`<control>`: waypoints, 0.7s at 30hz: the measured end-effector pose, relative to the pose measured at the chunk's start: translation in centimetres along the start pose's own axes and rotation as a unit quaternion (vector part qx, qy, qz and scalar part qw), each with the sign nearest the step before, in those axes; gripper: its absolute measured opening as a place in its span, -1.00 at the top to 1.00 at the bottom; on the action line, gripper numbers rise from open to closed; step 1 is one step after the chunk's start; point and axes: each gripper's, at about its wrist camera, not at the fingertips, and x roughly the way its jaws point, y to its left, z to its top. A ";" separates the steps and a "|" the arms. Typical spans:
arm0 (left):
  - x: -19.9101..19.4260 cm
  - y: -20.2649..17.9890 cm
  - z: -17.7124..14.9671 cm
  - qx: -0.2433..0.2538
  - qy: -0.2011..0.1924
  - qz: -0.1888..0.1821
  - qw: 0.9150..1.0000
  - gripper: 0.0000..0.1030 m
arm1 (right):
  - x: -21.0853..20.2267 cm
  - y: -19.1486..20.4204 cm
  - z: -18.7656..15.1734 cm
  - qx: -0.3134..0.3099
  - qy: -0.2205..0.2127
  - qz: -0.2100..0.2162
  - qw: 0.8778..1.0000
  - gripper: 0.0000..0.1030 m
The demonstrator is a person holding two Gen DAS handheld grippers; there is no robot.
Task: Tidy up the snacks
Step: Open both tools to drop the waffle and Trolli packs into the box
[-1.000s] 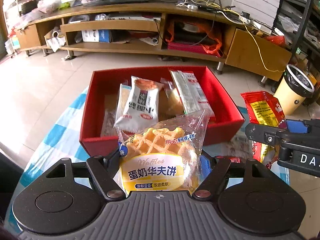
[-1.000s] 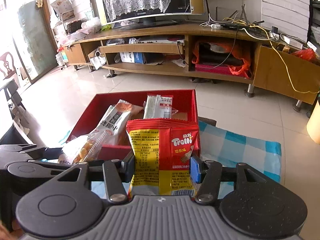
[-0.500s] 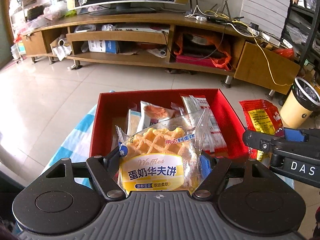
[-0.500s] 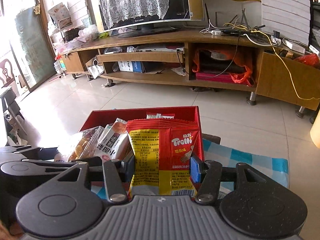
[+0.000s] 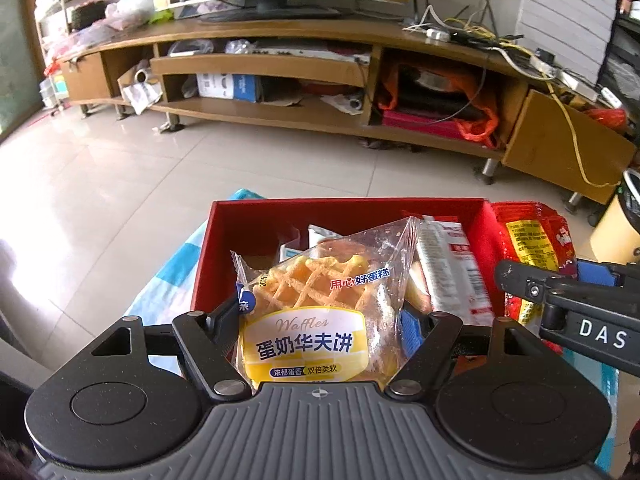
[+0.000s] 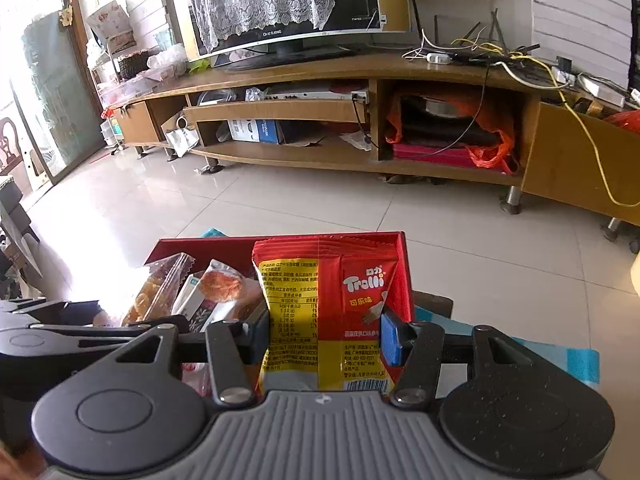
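Observation:
My left gripper (image 5: pixel 320 320) is shut on a clear waffle packet (image 5: pixel 316 304) with a yellow label, held upright over the near part of the red box (image 5: pixel 348 208). The box holds several wrapped snacks, among them a long white-and-red packet (image 5: pixel 452 264). My right gripper (image 6: pixel 324 328) is shut on a red and yellow Trolli gummy bag (image 6: pixel 328 304), upright by the box's right wall (image 6: pixel 404 276). In the left wrist view that bag (image 5: pixel 532 240) and the right gripper's arm (image 5: pixel 568 292) show at the right. The waffle packet (image 6: pixel 156 292) appears at the left of the right wrist view.
The box sits on a blue and white checked cloth (image 5: pixel 176 264) on a low surface. Beyond lies a pale tiled floor (image 5: pixel 160 168), then a long wooden TV stand (image 5: pixel 320 72) with cluttered shelves and cables. A cream bin (image 5: pixel 616 228) stands at the right.
Both grippers have moved forward toward the box with their packets still held. The box now sits lower and closer in both views, and more of the TV stand shows.

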 end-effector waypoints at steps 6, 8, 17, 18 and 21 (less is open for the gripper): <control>1.5 0.3 0.3 -0.010 0.014 0.009 1.000 -0.60 | 1.8 0.0 0.3 0.003 0.007 0.008 1.000 -0.04; 1.6 0.3 0.4 -0.010 0.014 0.009 1.000 -0.61 | 2.1 0.0 0.3 0.005 0.009 0.009 1.000 -0.05; 1.4 0.7 0.7 -0.022 0.012 0.010 1.000 -0.76 | 2.6 -0.5 0.5 0.015 0.004 0.017 1.000 -0.15; 1.4 0.7 0.7 -0.023 0.010 0.010 1.000 -0.79 | 2.5 -0.6 0.6 0.016 0.000 0.017 1.000 -0.16; 1.1 0.7 0.9 -0.025 0.004 0.010 1.000 -0.81 | 2.2 -0.8 0.8 0.020 -0.005 0.021 1.000 -0.17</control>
